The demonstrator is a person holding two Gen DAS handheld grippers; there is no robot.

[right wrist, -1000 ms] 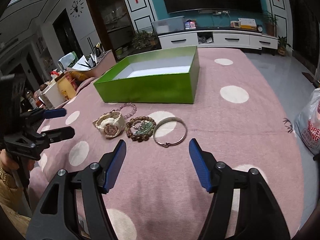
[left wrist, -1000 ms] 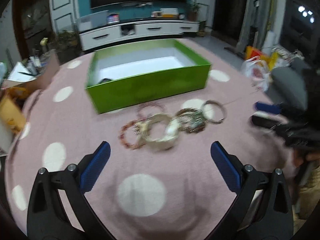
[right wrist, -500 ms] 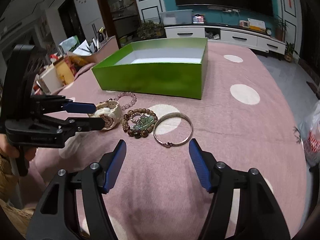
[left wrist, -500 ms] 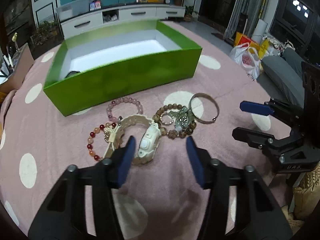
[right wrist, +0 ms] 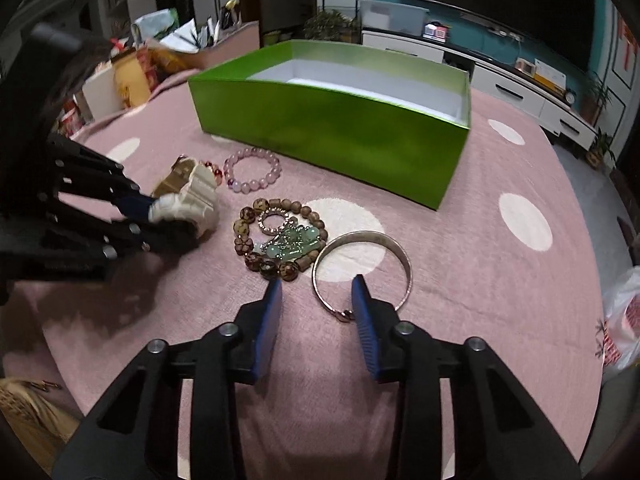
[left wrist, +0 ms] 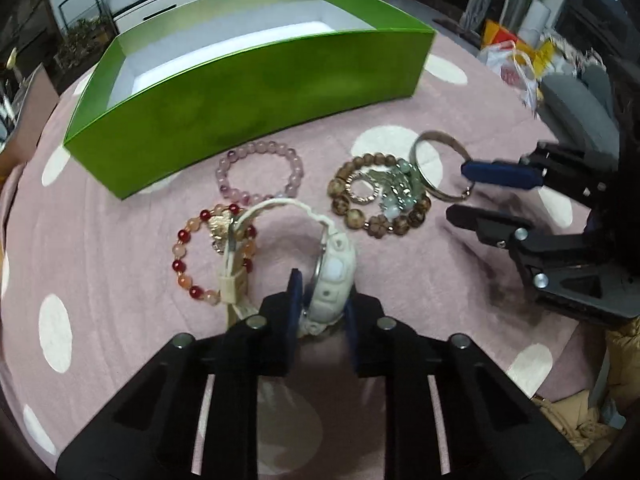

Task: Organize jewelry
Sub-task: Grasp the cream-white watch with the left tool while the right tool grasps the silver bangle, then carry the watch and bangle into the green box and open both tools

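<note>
**Both tongs down on jewelry, box not loaded yet**

L gripper [left wrist: 322,300]: was wide open above the pile a sec ago, now dropped in and jaws closing on the white watch [left wrist: 334,276]. Pads look pressed on the watch body, so clamped on it. Watch sits on the pink cloth [left wrist: 120,240], in front of the green box [left wrist: 256,108], nearer than the pink bead bracelet [left wrist: 258,178].

R gripper [right wrist: 317,308]: also came down and narrowed; jaws closing w/ the near edge of the silver bangle [right wrist: 362,268] between them. Pads not on the metal yet, so not gripping. Bangle lies flat in front of the box, right of the brown bead bracelet [right wrist: 276,240].

Red bead bracelet [left wrist: 212,252] is partly under the watch strap, left of it.

Meaning: approach done, grasp phase on both sides. Probably lift next, then drop into box. Risk: strap may drag the red beads along.
</note>
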